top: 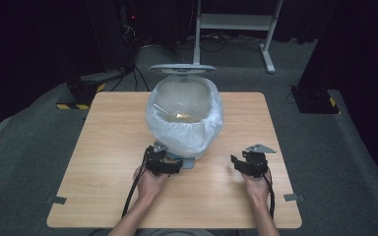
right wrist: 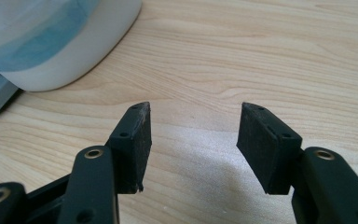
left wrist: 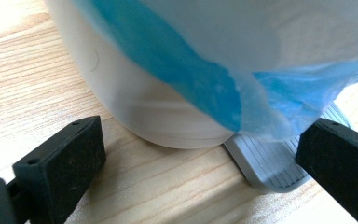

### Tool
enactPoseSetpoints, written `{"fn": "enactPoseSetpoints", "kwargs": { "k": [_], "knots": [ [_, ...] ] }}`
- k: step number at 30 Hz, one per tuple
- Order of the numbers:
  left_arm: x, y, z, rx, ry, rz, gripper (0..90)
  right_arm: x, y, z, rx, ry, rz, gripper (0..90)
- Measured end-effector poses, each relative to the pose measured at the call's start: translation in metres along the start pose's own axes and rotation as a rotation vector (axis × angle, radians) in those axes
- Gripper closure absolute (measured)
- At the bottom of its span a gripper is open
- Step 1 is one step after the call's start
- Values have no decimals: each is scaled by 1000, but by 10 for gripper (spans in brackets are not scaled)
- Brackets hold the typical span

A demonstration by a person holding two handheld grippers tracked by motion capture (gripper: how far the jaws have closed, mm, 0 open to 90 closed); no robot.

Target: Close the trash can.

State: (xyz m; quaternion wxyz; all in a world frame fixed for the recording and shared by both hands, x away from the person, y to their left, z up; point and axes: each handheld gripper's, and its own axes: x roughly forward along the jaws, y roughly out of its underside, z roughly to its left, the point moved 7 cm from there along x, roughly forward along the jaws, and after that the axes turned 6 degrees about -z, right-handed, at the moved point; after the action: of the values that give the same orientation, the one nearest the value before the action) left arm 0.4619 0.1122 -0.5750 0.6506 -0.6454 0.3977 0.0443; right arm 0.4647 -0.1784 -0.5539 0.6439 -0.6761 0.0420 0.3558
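At the middle of the desk [top: 108,147] stands a white pedal bin [top: 184,118], its lid [top: 182,68] raised at the far side. A thin bag [top: 199,135] lines it, folded down over the rim; it looks pale in the high view and blue where it bunches in the left gripper view. A grey ribbed pedal [left wrist: 272,161] sticks out from the near foot of the bin. Something small and yellowish lies inside the bag; what it is cannot be made out.

The left hand-held gripper [top: 163,164] sits just near the bin's base, jaws wide apart, one on each side of the pedal end and bin foot, pressing on neither. The bag's hanging edge covers part of the pedal and the bin wall. The right hand-held gripper [top: 248,164] is low over bare wood to the right of the bin and apart from it, jaws apart with nothing between them.

The bin's upper part is cut off in both gripper views. Bare desk lies to the left and right of the bin, and a narrower strip runs between the hands and the near edge. Beyond the desk the floor is dark.
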Motion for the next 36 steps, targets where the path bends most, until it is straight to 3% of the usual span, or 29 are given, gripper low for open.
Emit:
{"fn": "enactPoseSetpoints", "kwargs": {
  "k": [2,4,6,8,10,12,16,17,18,20,22,24,26,28,36],
  "knots": [
    [-1,-1,1,18,-7,-4,20,2,2,0,-5,11,12,425],
    [-1,-1,-1,4,-3,-8,25,4,3,-1,-7,21,20,415],
    [-2,-2,1,25,-7,-4,31,6,5,-2,-10,27,25,409],
    [-2,-2,-2,6,1,-5,39,9,9,-4,-13,39,45,390],
    [-3,-3,-1,32,-1,-3,48,14,15,-5,-24,51,60,362],
    [-4,-4,-1,20,2,-14,49,14,16,-4,-66,81,67,354],
    [-8,-7,1,1,34,-19,41,16,15,-6,-55,84,70,315],
    [-8,-10,0,-27,22,-52,39,16,15,-5,-54,84,72,312],
    [-10,-8,2,11,30,-14,39,16,15,-5,-54,84,73,311],
    [-8,-10,-1,-19,18,-55,42,16,15,-5,-53,84,73,311],
    [-9,-11,-2,-18,19,-56,52,16,15,-5,-53,84,73,311],
    [-14,-9,3,34,23,-14,59,16,15,-5,-53,84,73,311],
    [-18,-11,5,-29,23,-62,61,16,15,-5,-53,85,72,311],
    [-22,-11,10,-47,22,-74,66,16,15,-5,-51,86,73,311],
    [-32,2,35,-17,-58,-44,80,16,15,-5,-53,86,72,311]
  ]
}}
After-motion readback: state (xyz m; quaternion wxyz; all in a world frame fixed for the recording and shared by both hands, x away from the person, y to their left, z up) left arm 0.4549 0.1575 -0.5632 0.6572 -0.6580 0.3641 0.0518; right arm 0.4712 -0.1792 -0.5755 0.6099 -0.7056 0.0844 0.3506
